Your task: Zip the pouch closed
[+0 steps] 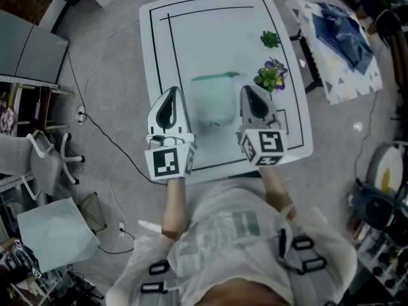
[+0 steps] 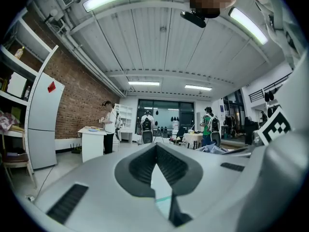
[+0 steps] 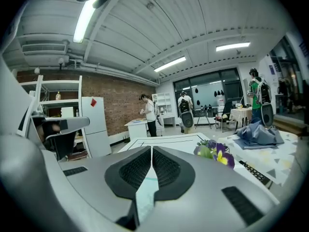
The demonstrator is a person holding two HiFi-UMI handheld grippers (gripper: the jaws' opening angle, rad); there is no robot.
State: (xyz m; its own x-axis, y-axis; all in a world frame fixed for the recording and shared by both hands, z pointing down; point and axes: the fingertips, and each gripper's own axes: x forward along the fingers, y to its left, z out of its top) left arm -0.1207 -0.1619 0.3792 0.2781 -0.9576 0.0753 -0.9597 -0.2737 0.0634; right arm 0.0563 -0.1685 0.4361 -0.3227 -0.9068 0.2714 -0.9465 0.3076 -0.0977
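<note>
On white table [image 1: 210, 37] | soft, rectangular, translucent pouch [image 1: 213, 101] | teal zipper edge [image 1: 215, 76]

There are two grippers, the left hand-held gripper [image 1: 171, 93] and the right hand-held gripper [image 1: 246, 89], and each carries one marker cube, so two cubes in all. One table [image 1: 210, 37] bears one pouch [image 1: 213, 101] and two plants, a green plant [image 1: 270, 39] and a flowering plant [image 1: 271, 75], and beside it lies one patterned sheet [image 1: 357, 78] with one blue cloth [image 1: 344, 34] on it. The room behind holds three people, a first person [image 2: 108, 128], a second person [image 2: 147, 124] and a third person [image 2: 208, 124], and one fridge [image 2: 42, 124].
</note>
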